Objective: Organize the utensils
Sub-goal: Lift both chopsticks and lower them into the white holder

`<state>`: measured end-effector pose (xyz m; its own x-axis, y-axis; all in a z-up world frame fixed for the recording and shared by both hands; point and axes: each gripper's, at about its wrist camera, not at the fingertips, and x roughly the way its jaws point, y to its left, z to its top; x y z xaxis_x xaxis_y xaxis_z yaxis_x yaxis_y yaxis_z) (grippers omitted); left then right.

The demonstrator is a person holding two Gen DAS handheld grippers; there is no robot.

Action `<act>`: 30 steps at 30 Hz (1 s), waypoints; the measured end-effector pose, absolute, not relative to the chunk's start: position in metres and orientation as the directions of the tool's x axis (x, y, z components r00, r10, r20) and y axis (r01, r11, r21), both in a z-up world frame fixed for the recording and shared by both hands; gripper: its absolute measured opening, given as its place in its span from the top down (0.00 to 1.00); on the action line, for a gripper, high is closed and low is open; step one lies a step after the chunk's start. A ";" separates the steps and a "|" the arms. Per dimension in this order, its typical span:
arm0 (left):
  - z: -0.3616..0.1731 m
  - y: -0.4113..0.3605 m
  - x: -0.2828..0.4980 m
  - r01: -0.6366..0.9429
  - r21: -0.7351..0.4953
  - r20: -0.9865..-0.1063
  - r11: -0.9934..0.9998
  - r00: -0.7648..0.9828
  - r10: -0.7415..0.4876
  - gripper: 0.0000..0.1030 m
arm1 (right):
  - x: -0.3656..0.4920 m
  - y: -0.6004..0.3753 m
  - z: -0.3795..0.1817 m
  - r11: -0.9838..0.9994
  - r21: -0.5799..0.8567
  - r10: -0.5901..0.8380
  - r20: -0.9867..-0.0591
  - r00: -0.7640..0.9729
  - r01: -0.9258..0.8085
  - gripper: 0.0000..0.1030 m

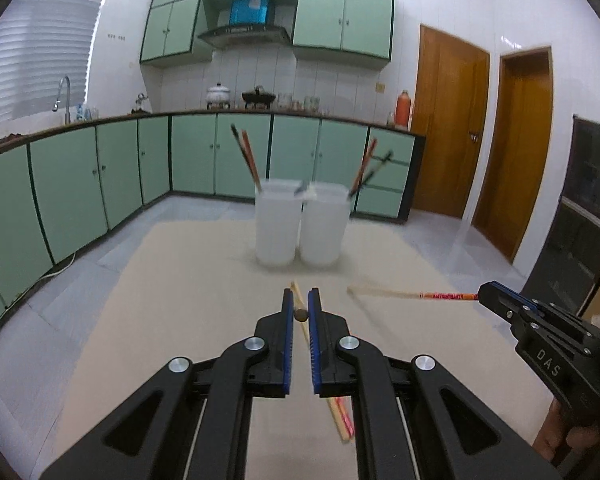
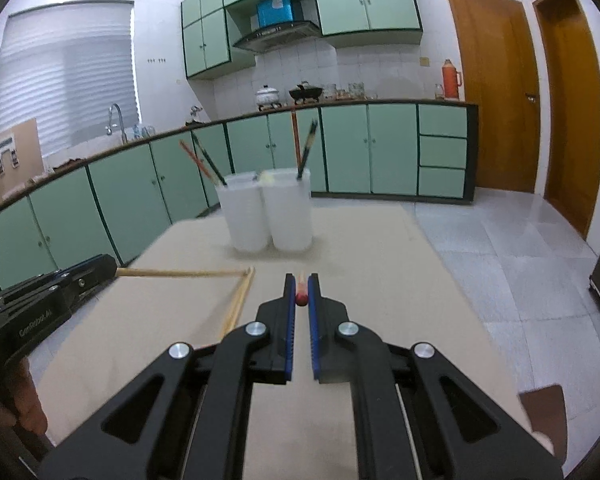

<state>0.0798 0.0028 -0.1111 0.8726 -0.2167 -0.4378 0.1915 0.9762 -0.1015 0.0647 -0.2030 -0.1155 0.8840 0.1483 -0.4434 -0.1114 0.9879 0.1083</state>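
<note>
Both grippers, left [image 1: 301, 300] and right [image 2: 301, 284], clamp one chopstick each (two lie loose on the table); next, probably, tipping them into the cups [image 1: 278, 224].

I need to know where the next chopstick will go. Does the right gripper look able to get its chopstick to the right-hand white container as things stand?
Probably yes. The right gripper is shut on a chopstick, and the bare table between it and the right-hand container holds nothing in the way; its open top shows room beside two chopsticks.
</note>
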 end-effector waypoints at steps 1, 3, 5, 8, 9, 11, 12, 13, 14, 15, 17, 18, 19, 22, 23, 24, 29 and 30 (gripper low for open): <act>-0.104 0.004 0.083 0.194 -0.103 -0.426 0.976 0.878 -0.219 0.93 | 0.069 -0.204 -0.106 0.987 0.110 0.155 -0.436 0.887 -0.118 0.95; -0.092 0.007 0.090 0.196 -0.104 -0.408 0.975 0.886 -0.222 0.93 | 0.075 -0.207 -0.091 0.982 0.130 0.177 -0.429 0.886 -0.134 0.95; -0.084 0.009 0.097 0.201 -0.110 -0.397 0.974 0.889 -0.228 0.93 | 0.086 -0.210 -0.073 0.975 0.157 0.209 -0.431 0.878 -0.155 0.95; -0.069 0.011 0.108 0.204 -0.111 -0.379 0.973 0.896 -0.231 0.93 | 0.101 -0.212 -0.050 0.968 0.174 0.240 -0.430 0.870 -0.181 0.95; -0.066 0.012 0.111 0.207 -0.114 -0.375 0.972 0.897 -0.235 0.93 | 0.105 -0.212 -0.046 0.967 0.174 0.243 -0.430 0.869 -0.185 0.95; -0.059 0.013 0.117 0.216 -0.119 -0.369 0.969 0.897 -0.245 0.93 | 0.118 -0.211 -0.034 0.965 0.167 0.256 -0.441 0.860 -0.201 0.95; -0.056 0.014 0.119 0.217 -0.118 -0.368 0.969 0.897 -0.246 0.93 | 0.124 -0.212 -0.030 0.964 0.167 0.261 -0.449 0.855 -0.207 0.95; -0.053 0.014 0.122 0.218 -0.117 -0.370 0.969 0.896 -0.247 0.93 | 0.128 -0.211 -0.027 0.963 0.168 0.265 -0.453 0.851 -0.210 0.95; -0.050 0.014 0.124 0.222 -0.118 -0.369 0.968 0.895 -0.250 0.93 | 0.133 -0.210 -0.023 0.961 0.169 0.272 -0.458 0.846 -0.218 0.95; -0.050 0.013 0.125 0.224 -0.117 -0.367 0.967 0.895 -0.252 0.93 | 0.137 -0.209 -0.020 0.959 0.171 0.279 -0.461 0.842 -0.224 0.95; -0.045 0.012 0.126 0.232 -0.119 -0.362 0.965 0.895 -0.259 0.93 | 0.143 -0.207 -0.014 0.958 0.172 0.285 -0.461 0.840 -0.231 0.95; -0.045 0.013 0.126 0.234 -0.120 -0.360 0.965 0.895 -0.262 0.93 | 0.145 -0.206 -0.013 0.957 0.172 0.289 -0.460 0.839 -0.236 0.95; -0.045 0.013 0.125 0.236 -0.121 -0.359 0.964 0.895 -0.265 0.93 | 0.147 -0.205 -0.010 0.955 0.172 0.294 -0.457 0.840 -0.240 0.95; -0.041 0.014 0.126 0.243 -0.121 -0.355 0.963 0.895 -0.270 0.93 | 0.149 -0.201 -0.004 0.952 0.173 0.303 -0.444 0.843 -0.251 0.95; -0.041 0.014 0.125 0.244 -0.123 -0.353 0.962 0.895 -0.272 0.93 | 0.149 -0.200 -0.001 0.952 0.173 0.305 -0.438 0.845 -0.254 0.95; -0.039 0.015 0.126 0.245 -0.125 -0.352 0.962 0.895 -0.274 0.93 | 0.150 -0.200 0.001 0.951 0.173 0.307 -0.434 0.847 -0.256 0.95; -0.030 0.018 0.126 0.247 -0.128 -0.330 0.960 0.903 -0.276 0.93 | 0.157 -0.202 0.012 0.949 0.175 0.312 -0.415 0.854 -0.262 0.95; -0.030 0.018 0.125 0.247 -0.128 -0.323 0.960 0.905 -0.276 0.93 | 0.159 -0.203 0.015 0.948 0.175 0.314 -0.410 0.856 -0.264 0.95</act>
<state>0.1252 0.0178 -0.0296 0.9052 -0.2763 -0.3231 0.2475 0.9604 -0.1279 0.1589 -0.2030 0.0148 0.8563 0.3144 -0.4098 -0.2643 0.9484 0.1755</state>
